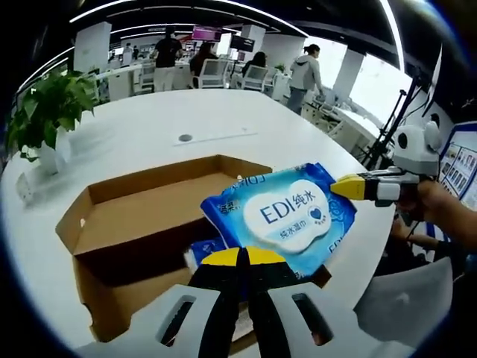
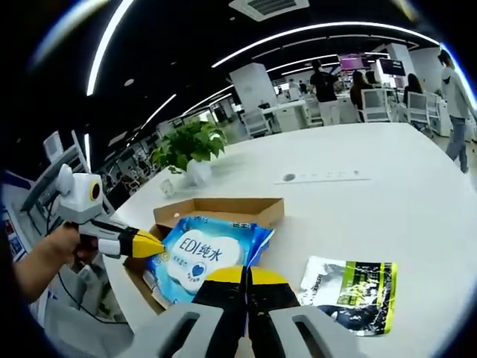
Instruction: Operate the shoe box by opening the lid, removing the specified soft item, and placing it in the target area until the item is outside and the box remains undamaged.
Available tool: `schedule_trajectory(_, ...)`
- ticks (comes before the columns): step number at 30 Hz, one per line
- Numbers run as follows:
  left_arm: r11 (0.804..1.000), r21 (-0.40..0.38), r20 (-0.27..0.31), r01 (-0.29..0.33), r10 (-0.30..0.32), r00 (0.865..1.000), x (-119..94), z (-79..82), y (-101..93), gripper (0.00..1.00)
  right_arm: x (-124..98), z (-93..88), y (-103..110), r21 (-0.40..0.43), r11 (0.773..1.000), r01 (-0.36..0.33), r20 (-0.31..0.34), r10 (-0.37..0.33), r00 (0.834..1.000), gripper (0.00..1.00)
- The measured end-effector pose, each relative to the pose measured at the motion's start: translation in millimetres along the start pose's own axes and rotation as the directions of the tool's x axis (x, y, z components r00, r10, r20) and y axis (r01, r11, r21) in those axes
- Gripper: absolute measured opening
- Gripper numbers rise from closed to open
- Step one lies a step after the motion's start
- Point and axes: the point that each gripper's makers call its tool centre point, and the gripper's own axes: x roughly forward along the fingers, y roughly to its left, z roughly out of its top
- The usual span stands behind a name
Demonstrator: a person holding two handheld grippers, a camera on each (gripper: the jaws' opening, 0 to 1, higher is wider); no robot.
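Each hand-held gripper is a white moulded plastic body with slotted cut-outs, carrying two black jaws capped in yellow: the left gripper [image 1: 243, 257] and the right gripper [image 2: 245, 276] look alike. From the side, a rounded white housing tops the handle.

Open office with ceiling light strips [image 2: 313, 33]; white pillars [image 1: 92, 45]; desks, chairs [image 1: 254, 74]; bright windows [image 1: 376, 78].

Open-plan office: desks [image 1: 127, 78], monitors [image 1: 214, 68]
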Motion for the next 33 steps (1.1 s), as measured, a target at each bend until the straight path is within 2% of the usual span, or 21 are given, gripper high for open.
schedule_trajectory(23,0.997,0.034,-0.02,0.074,-0.073,0.997,37,13.3,-46.2,0.0,-34,-0.5,-46,0.038,0.996,0.075,0.005,-0.075,0.997,0.0)
schedule_trajectory(33,0.993,0.052,-0.027,0.105,-0.104,0.994,55,23.0,-66.3,0.0,-47,0.8,-75,0.048,0.992,0.113,0.004,-0.114,0.994,0.0)
